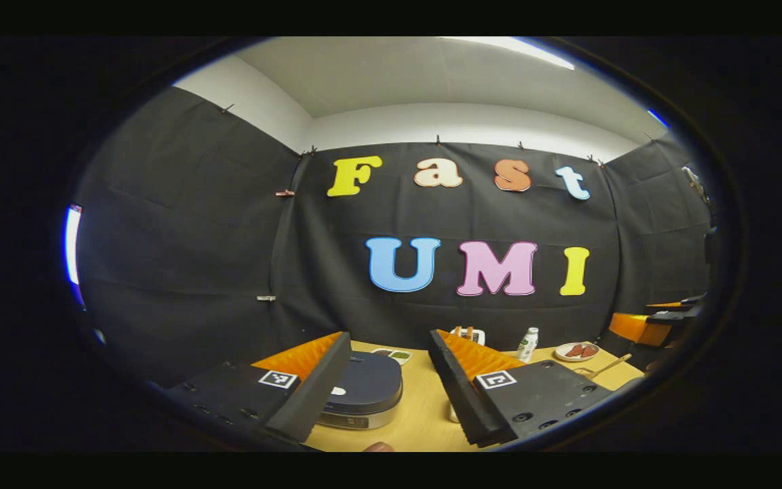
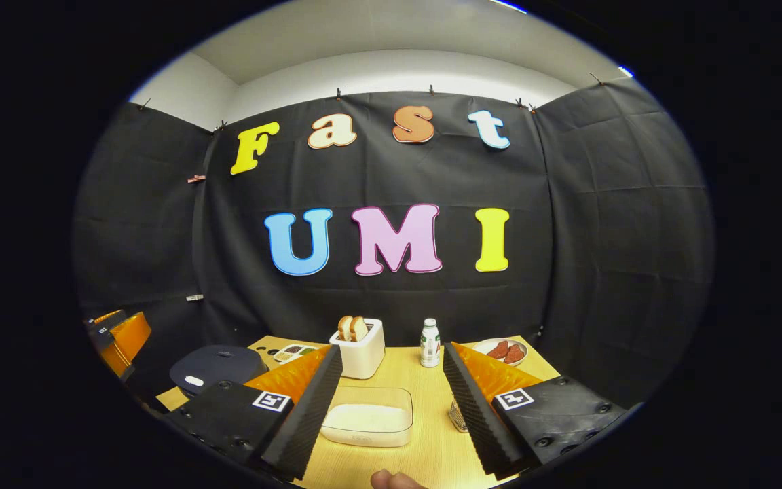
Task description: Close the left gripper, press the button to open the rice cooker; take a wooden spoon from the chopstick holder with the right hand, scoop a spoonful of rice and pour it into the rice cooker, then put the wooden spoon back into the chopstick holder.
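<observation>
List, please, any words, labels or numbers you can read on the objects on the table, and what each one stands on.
No text can be read.
Bottle label: too small to read.
Rice cooker white lid mark: blurred.
Square coded markers: patterns, no words.

Item count, booth table.
Sitting on the table (image 2: 425, 407): one rice cooker (image 2: 218, 367), one clear container of rice (image 2: 367, 417), one white toaster (image 2: 358, 350) holding two bread slices (image 2: 351, 327), one small bottle (image 2: 430, 343), one plate (image 2: 505, 351) carrying two reddish pieces, and one divided dish (image 2: 294, 352). One metal holder (image 2: 458, 417) is showing partly behind a finger; its contents cannot be counted.
</observation>
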Tool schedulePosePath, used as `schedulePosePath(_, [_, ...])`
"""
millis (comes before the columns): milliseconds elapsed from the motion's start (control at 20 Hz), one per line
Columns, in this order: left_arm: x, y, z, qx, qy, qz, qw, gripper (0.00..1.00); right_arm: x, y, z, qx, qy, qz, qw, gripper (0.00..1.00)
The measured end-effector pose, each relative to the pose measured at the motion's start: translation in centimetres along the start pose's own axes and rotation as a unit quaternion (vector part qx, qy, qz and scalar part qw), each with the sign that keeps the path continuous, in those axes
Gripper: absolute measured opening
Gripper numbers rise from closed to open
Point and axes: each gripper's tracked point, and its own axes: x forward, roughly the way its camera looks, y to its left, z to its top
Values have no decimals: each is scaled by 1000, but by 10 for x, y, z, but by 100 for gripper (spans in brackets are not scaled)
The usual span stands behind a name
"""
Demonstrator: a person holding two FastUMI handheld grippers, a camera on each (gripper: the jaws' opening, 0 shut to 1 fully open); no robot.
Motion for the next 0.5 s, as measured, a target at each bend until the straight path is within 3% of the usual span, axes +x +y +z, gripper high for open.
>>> schedulePosePath(350, [15,14,-19,12,22,25,999,76,8,5,0,-9,-3,15,1000,94])
schedulePosePath(500, [28,26,-28,20,36,43,998,59,11,6,-3,-11,-1,29,1000,94])
